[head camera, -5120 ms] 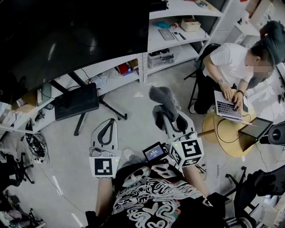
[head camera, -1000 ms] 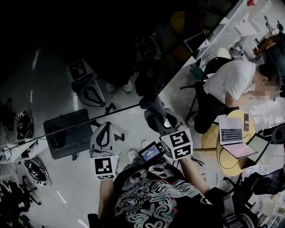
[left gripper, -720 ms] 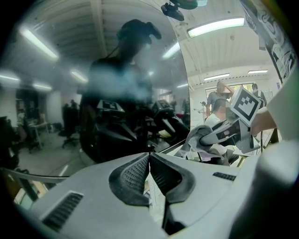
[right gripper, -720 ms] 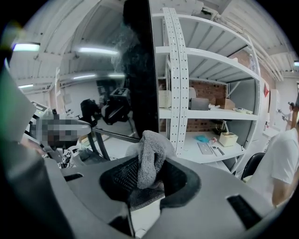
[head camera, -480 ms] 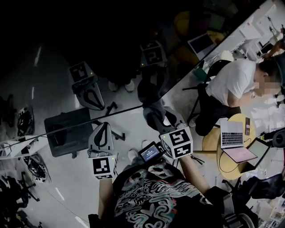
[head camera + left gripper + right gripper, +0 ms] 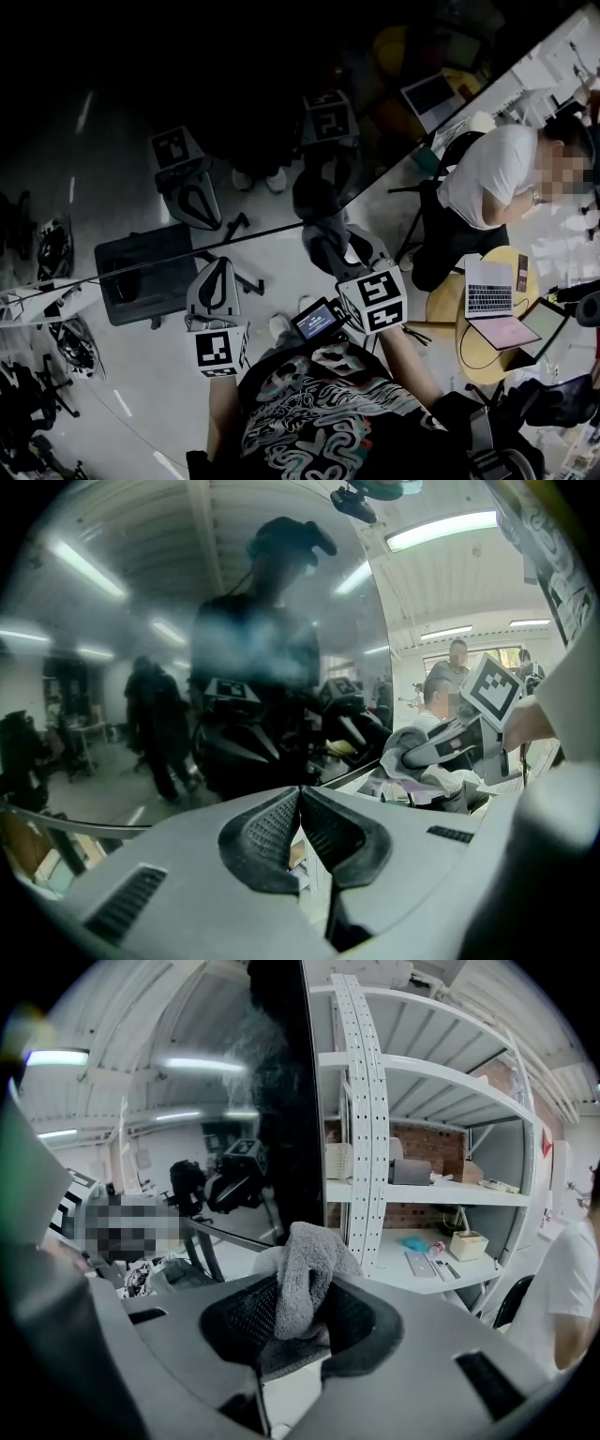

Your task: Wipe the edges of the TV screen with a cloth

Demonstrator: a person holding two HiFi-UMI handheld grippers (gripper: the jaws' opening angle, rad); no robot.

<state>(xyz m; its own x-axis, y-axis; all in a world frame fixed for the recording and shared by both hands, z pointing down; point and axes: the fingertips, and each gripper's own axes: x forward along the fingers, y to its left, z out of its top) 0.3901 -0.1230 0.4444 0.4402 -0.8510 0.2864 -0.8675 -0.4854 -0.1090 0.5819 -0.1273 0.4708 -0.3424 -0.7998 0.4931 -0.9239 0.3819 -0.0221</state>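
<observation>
Left gripper [image 6: 223,266] hovering below the TV screen [image 6: 141,84], its jaws pressing together on nothing, right gripper [image 6: 302,1314] pinching a grey cloth [image 6: 306,1258] between its jaws, cloth bulging past the tips, sitting at the screen's lower edge

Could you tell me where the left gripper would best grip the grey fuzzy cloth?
Probably the bunched free end of the grey fuzzy cloth, standing above the right gripper, approached from beyond the jaw tips; its lower part is pinched there.
</observation>
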